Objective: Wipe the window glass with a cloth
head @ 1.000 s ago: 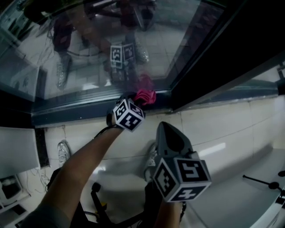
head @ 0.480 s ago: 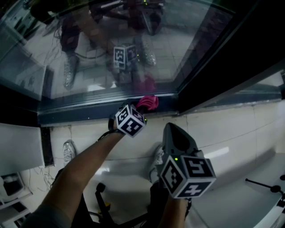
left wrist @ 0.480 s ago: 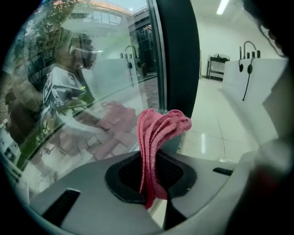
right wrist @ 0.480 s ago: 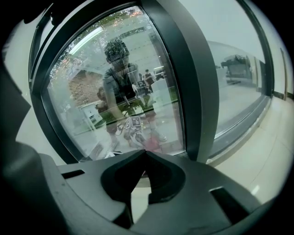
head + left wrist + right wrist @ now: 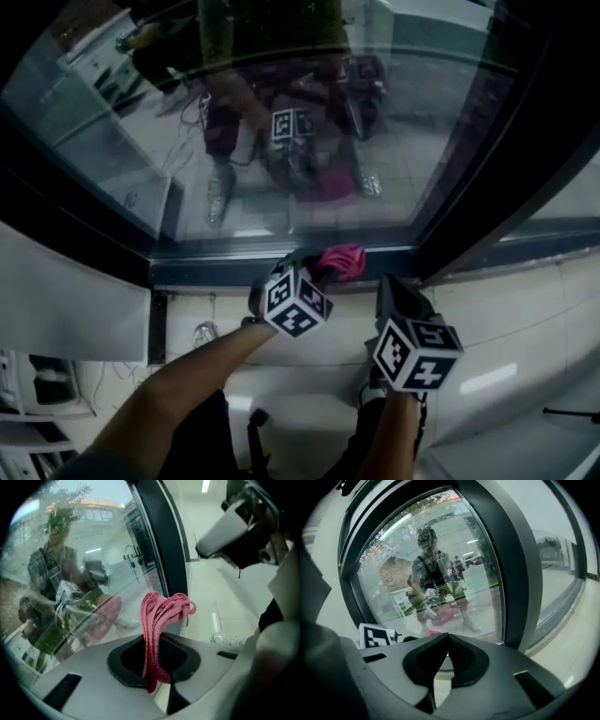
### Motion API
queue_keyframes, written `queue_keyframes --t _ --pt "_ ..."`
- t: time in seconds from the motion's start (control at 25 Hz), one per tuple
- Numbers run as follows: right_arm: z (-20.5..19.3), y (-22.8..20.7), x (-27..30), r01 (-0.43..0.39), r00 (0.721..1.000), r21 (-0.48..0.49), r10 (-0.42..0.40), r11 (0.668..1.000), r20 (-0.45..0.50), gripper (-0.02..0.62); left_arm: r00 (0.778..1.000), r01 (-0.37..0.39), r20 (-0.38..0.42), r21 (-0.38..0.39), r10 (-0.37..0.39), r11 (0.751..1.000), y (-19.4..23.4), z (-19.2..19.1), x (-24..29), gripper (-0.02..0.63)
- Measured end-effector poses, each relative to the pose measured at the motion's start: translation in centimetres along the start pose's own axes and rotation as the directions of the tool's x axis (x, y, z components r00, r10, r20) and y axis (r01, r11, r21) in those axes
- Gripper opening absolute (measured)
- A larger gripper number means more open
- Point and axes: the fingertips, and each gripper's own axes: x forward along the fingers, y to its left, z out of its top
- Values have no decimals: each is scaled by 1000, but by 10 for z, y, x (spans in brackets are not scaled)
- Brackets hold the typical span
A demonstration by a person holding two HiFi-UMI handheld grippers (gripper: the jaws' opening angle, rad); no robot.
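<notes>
At the bottom edge of the window glass (image 5: pixel 309 131), a bunched pink cloth (image 5: pixel 161 616) is pinched between the left gripper's (image 5: pixel 153 660) jaws, just above the dark frame (image 5: pixel 225 270). The right gripper (image 5: pixel 448 641) hangs nearby, its jaws pressed together on nothing.

Right gripper (image 5: pixel 394 283) advances toward the lower frame (image 5: pixel 225 272) — now just beside left gripper (image 5: pixel 321 270); head view tilts up, exposing more window glass (image 5: pixel 394 159).

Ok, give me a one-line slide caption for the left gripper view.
Left hand-held gripper shut on a bunched pink cloth, held close to the window glass.
</notes>
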Motion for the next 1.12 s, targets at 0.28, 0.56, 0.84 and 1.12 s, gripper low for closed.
queue_keyframes --t 0.28,0.56,0.84,1.12 --pt "41 55 -45 -56 991 -110 69 992 119 0 962 -170 224 32 159 985 61 106 -124 61" --pt "99 87 -94 -57 972 -190 98 980 214 0 911 -288 323 49 257 956 99 184 -209 60" --pt "140 114 -141 -60 947 -240 132 969 293 0 870 -368 379 73 316 927 125 241 -276 60" --pt "156 134 -156 -81 941 -311 175 947 288 0 817 -483 411 105 405 869 165 284 -324 60"
